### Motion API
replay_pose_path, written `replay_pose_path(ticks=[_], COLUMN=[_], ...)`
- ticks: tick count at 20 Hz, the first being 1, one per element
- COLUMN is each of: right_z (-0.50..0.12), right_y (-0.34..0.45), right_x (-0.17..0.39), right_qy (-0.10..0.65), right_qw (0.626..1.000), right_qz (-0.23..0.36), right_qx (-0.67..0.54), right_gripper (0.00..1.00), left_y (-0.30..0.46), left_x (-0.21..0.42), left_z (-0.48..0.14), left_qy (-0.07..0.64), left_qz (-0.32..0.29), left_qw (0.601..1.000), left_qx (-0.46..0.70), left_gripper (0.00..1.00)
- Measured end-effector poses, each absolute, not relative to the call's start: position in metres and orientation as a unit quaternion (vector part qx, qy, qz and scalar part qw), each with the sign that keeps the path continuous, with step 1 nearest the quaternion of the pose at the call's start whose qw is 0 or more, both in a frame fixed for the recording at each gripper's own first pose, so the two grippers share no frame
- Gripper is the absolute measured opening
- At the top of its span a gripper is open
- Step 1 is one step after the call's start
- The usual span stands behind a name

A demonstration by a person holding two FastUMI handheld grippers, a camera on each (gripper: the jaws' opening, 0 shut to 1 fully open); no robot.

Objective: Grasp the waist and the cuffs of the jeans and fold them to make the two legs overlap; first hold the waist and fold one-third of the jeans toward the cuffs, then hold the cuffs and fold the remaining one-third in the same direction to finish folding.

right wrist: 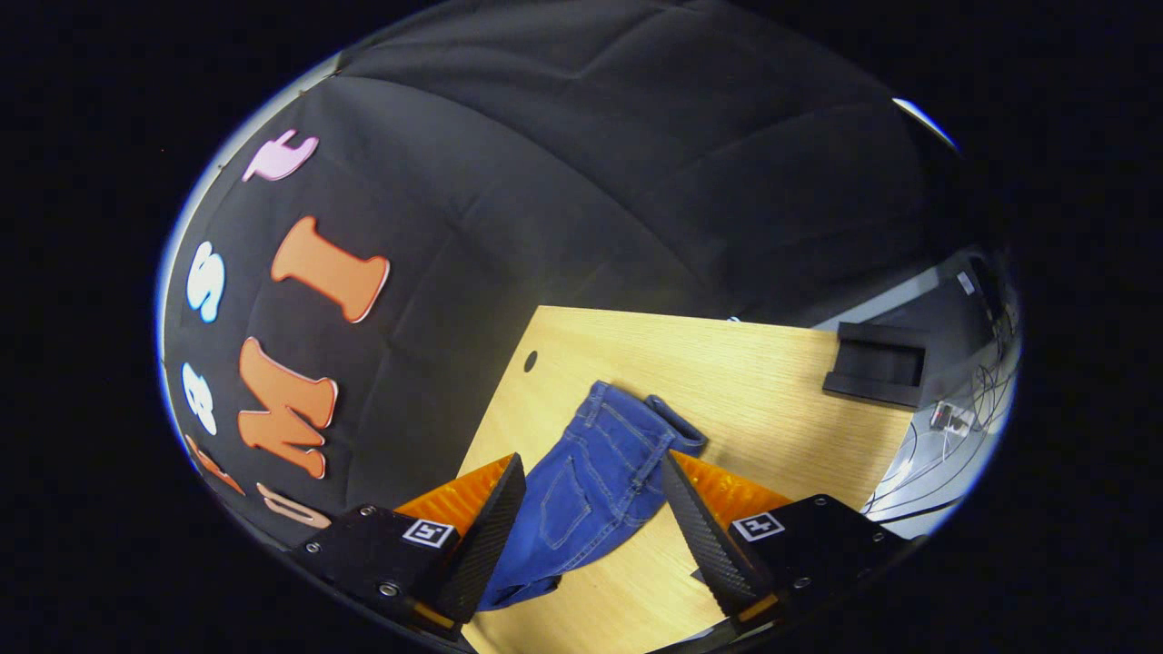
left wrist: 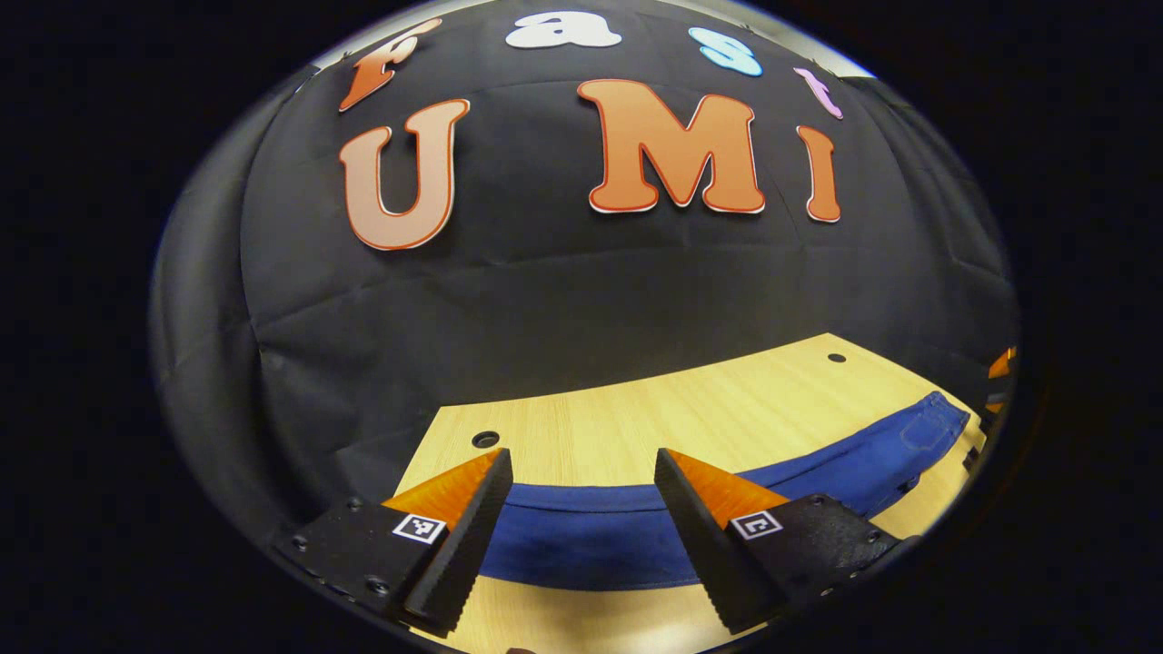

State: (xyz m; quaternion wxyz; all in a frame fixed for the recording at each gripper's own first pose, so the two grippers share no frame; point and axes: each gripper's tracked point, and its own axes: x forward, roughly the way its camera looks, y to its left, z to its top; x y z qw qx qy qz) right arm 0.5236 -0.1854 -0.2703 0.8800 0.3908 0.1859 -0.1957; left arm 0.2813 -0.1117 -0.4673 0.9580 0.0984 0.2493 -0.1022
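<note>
While flat, jeans (right wrist: pixel 595 472) on table (right wrist: pixel 772 381).

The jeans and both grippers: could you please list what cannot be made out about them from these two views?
- Left gripper view: the left gripper fingers cover parts of the jeans; the cuffs cannot be made out.
- Right gripper view: the jeans run down behind a finger of the right gripper, so the legs are hidden.
- Right gripper view: small items and cables beyond the table are too small to identify.
</note>
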Motion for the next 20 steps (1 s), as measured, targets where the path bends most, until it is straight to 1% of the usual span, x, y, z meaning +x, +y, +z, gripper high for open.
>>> replay_pose_path(ticks=[2,3,6,8,11,13,15,16,18,19,20], right_z=[-0.296,-0.308,-0.337,-0.339,-0.340,-0.346,-0.353,-0.358,-0.364,-0.361,-0.358], right_y=[-0.201,-0.207,-0.209,-0.205,-0.204,-0.203,-0.209,-0.211,-0.211,-0.210,-0.208], right_x=[0.527,0.530,0.547,0.560,0.579,0.589,0.603,0.611,0.623,0.629,0.634], right_qy=[0.203,0.211,0.229,0.216,0.208,0.217,0.225,0.224,0.221,0.212,0.206], right_qw=[0.871,0.867,0.854,0.849,0.851,0.851,0.845,0.841,0.838,0.837,0.838], right_qz=[-0.209,-0.214,-0.215,-0.199,-0.196,-0.205,-0.225,-0.233,-0.239,-0.239,-0.237], right_qx=[0.396,0.398,0.414,0.439,0.440,0.432,0.430,0.434,0.439,0.443,0.446], right_gripper=[0.96,0.96,0.96,0.95,0.95,0.90,0.78,0.53,0.36,0.28,0.13], left_y=[-0.112,-0.110,-0.094,-0.081,-0.062,-0.051,-0.042,-0.037,-0.031,-0.028,-0.024], left_x=[0.283,0.280,0.268,0.259,0.246,0.237,0.228,0.224,0.218,0.215,0.213], left_z=[-0.456,-0.454,-0.457,-0.454,-0.449,-0.446,-0.450,-0.452,-0.455,-0.453,-0.454], left_qy=[0.237,0.238,0.252,0.251,0.255,0.255,0.261,0.263,0.268,0.270,0.273], left_qz=[-0.095,-0.087,-0.056,-0.035,-0.007,0.010,0.023,0.031,0.040,0.044,0.047], left_qw=[0.962,0.962,0.962,0.964,0.963,0.964,0.963,0.962,0.960,0.959,0.957], left_qx=[0.100,0.099,0.094,0.086,0.087,0.078,0.070,0.070,0.073,0.078,0.084], left_gripper=[1.00,0.98,0.98,0.98,0.98,0.98,0.98,0.98,0.98,1.00,0.98])
